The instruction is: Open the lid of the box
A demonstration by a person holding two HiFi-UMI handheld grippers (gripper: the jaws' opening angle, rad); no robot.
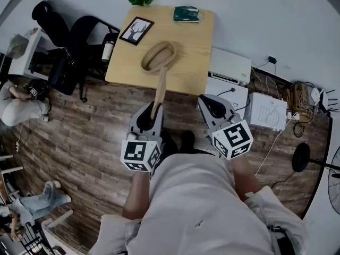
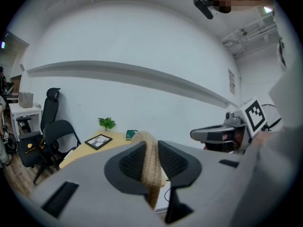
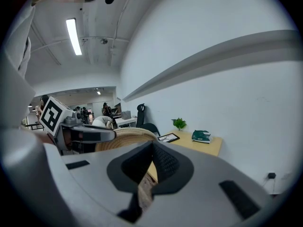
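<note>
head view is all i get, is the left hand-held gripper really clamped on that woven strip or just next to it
Observer: Clamped. In the left gripper view the left hand-held gripper has both pads pressed on the woven strip, which runs up between them.
Operator: and the right one, holding anything
Observer: No. In the right gripper view the right hand-held gripper has its jaws shut together with nothing between them.
</note>
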